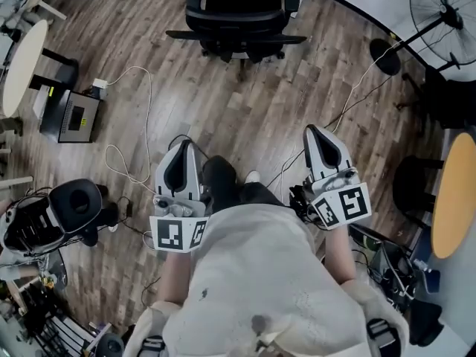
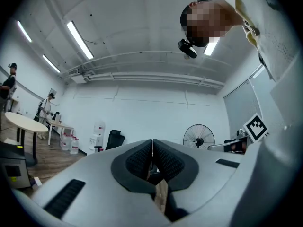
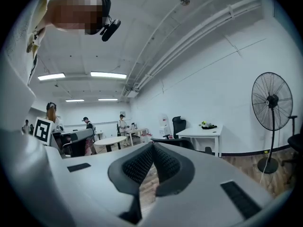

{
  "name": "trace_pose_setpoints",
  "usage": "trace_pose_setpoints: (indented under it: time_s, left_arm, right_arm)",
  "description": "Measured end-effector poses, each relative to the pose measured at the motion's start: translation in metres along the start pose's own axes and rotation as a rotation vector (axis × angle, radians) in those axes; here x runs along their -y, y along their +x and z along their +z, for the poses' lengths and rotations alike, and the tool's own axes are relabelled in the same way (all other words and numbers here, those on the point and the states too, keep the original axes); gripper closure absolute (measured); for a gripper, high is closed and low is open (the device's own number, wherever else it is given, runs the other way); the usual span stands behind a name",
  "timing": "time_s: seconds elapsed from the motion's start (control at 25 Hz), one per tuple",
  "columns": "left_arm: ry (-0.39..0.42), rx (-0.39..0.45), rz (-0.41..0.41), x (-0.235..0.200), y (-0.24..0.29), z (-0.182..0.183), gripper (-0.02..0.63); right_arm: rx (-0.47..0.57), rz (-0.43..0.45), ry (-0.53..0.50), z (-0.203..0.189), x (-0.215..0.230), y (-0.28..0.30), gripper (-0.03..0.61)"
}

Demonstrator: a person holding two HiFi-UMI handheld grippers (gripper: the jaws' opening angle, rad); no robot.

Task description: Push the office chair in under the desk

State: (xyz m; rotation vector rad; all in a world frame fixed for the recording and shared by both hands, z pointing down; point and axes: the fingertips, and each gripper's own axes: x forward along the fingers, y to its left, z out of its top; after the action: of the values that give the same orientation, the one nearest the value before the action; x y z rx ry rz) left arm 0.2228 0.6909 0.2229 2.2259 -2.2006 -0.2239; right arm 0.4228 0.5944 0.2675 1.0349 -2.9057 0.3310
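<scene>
Nearest, both grippers sit close to the person's waist, one on each side of a dark trouser leg (image 1: pixel 223 188), and point forward over the wooden floor (image 1: pixel 253 117). The left gripper (image 1: pixel 183 147) has its jaws pressed together with nothing between them. The right gripper (image 1: pixel 315 131) is the same, closed and empty. A white cable (image 1: pixel 141 95) loops across the boards just ahead of the left gripper, towards the floor's left edge. Further out, the black office chair (image 1: pixel 242 17) stands on open floor near the far edge, roughly straight ahead and well apart from both grippers. Its armrests spread to either side. In the right gripper view the white desk (image 3: pixel 206 132) stands against the far wall, and the chair is seen at its left end, not tucked beneath it. A standing fan (image 1: pixel 445 6) is in the far right corner, and a round table (image 1: pixel 22 65) is by the left edge
</scene>
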Motion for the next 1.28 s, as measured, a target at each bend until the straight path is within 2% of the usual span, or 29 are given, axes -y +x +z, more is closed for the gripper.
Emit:
trace_pose_setpoints:
  time_s: [0.12, 0.2, 0.32, 0.36, 0.44, 0.72, 0.96, 1.28]
  left_arm:
    - [0.019, 0.007, -0.012, 0.010, -0.001, 0.003, 0.589]
    - [0.037, 0.012, -0.006, 0.009, 0.001, 0.005, 0.589]
    - [0.044, 0.003, 0.000, 0.005, 0.006, 0.003, 0.584]
    - [0.045, -0.004, -0.001, 0.003, 0.009, 0.000, 0.571]
    - [0.050, -0.015, -0.007, -0.001, 0.018, -0.006, 0.497]
    - [0.075, -0.058, -0.050, -0.016, 0.040, -0.025, 0.370]
    - [0.086, -0.067, -0.083, -0.048, 0.066, -0.026, 0.341]
    - [0.080, -0.077, -0.142, -0.104, 0.120, -0.027, 0.341]
  right_arm:
    - [0.012, -0.002, 0.020, 0.002, 0.007, -0.006, 0.568]
    - [0.009, 0.015, 0.034, 0.002, 0.009, -0.004, 0.489]
    - [0.014, 0.017, 0.027, 0.003, 0.009, -0.004, 0.474]
    - [0.017, 0.012, 0.020, 0.004, 0.010, -0.004, 0.466]
    - [0.018, 0.005, 0.011, 0.005, 0.014, 0.001, 0.447]
    - [0.007, -0.035, -0.024, 0.004, 0.019, 0.015, 0.405]
    - [-0.007, -0.059, -0.042, 0.007, 0.016, 0.053, 0.388]
    - [-0.024, -0.096, -0.061, 0.011, 0.016, 0.121, 0.367]
